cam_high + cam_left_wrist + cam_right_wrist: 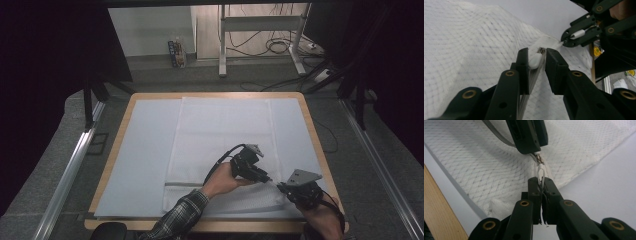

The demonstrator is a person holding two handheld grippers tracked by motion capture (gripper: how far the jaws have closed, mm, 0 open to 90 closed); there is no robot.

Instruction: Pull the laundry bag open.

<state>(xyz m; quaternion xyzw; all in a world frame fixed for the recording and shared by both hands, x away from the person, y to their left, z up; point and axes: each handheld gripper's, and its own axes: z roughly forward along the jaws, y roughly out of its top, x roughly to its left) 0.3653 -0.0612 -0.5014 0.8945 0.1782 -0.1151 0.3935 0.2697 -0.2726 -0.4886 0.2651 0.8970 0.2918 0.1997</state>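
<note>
Gripping a Mesh Bag at Its Zipper End

Lying flat on a pale sheet (140, 150) that covers a wooden table (116, 145), a white mesh bag (220, 135) runs from the far edge of the table toward the near edge, slightly right of centre. A grey zipper (182, 184) crosses the bag near its near end.

Left gripper (265, 177): held in the person's left hand (222, 181), it reaches rightward over the bag's near right portion. In the left gripper view, its jaws stand slightly apart, with the zipper tape and a white zipper slider (535, 60) between them; the slider rests against the left jaw. Whether the right jaw touches the tape cannot be told.

Right gripper (281, 187): held in the right hand (325, 220) at the table's near right corner, it meets the left gripper tip to tip. In the right gripper view, its jaws are closed on a thin white pull loop (540, 173) attached to the zipper slider. The mesh rises in a small peak at this point.
</note>
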